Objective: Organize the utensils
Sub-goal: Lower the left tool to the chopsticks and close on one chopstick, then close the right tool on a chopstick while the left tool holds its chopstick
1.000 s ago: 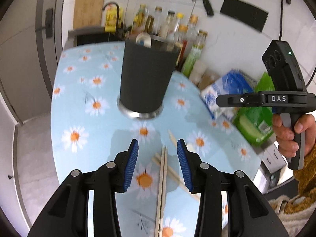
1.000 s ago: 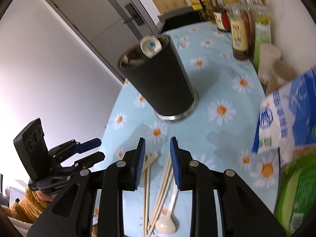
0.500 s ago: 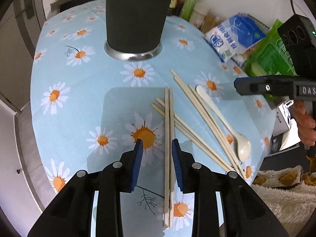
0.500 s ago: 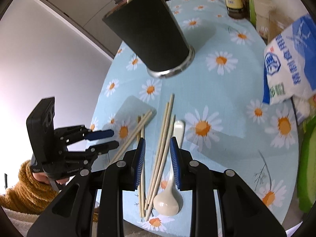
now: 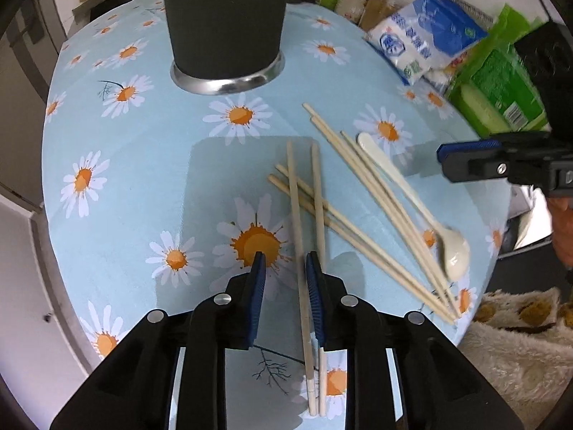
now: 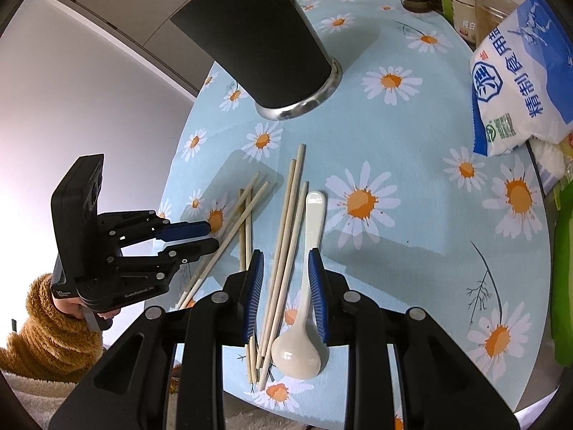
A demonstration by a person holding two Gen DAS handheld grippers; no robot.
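Two grasps are being set up on the table [image 5: 118, 186]. Left gripper [image 5: 284, 272] jaws, just closing, straddle one chopstick [image 5: 299, 251] ungripped; right gripper [image 6: 286, 286] jaws, narrowly parted, bracket spoon [image 6: 309, 261] and chopsticks. Closure, then transfer to black holder [image 5: 225, 18], is judged next.

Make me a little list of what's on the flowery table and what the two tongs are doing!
table: round, blue daisy cloth
holder: black cup, upright, behind the sticks
chopsticks: several lying loose, some crossed
spoon: white, flat beside the chopsticks
left tongs: low over one chopstick, just been closing, not pinching it yet
right tongs: around the spoon handle and some chopsticks, not squeezing
bags: blue-white bag, green packet at the edge
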